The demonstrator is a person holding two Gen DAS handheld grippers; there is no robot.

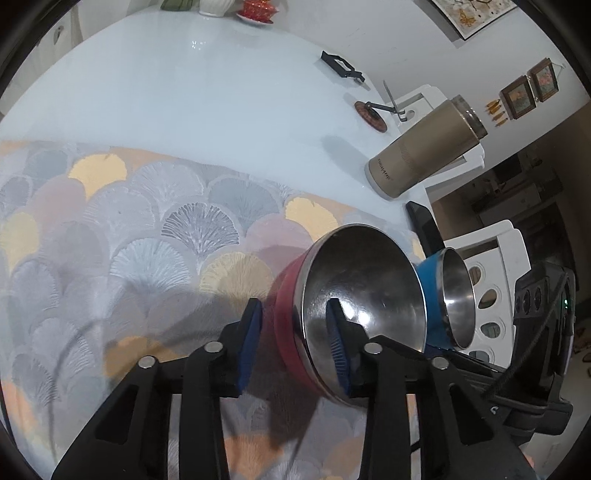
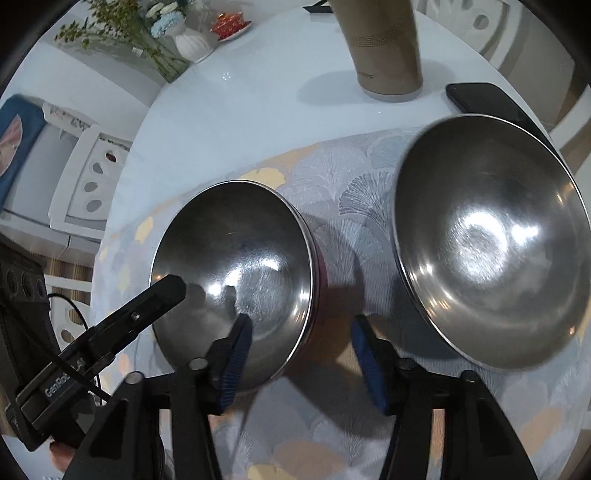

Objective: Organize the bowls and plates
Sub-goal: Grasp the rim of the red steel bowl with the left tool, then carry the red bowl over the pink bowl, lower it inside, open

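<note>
A red bowl (image 1: pixel 286 314) with a steel inside (image 2: pixel 236 251) sits on the patterned mat (image 1: pixel 147 221). Just beyond it stands a blue bowl (image 1: pixel 428 295), whose steel inside (image 2: pixel 491 240) fills the right of the right wrist view. My left gripper (image 1: pixel 295 332) straddles the red bowl's rim, one pad inside and one outside, with a small gap at the outer pad. One of its fingers (image 2: pixel 164 293) shows over that bowl's left rim. My right gripper (image 2: pixel 301 343) straddles the same bowl's near right rim, open, its outer pad over the mat between the two bowls.
A tan tumbler (image 1: pixel 424 147) and a black phone (image 2: pixel 487 103) stand on the white round table (image 1: pixel 184 92) beyond the mat. A white vase with flowers (image 2: pixel 192 44) and a red dish (image 2: pixel 229 24) sit at the far edge. White chairs (image 1: pixel 491 295) ring the table.
</note>
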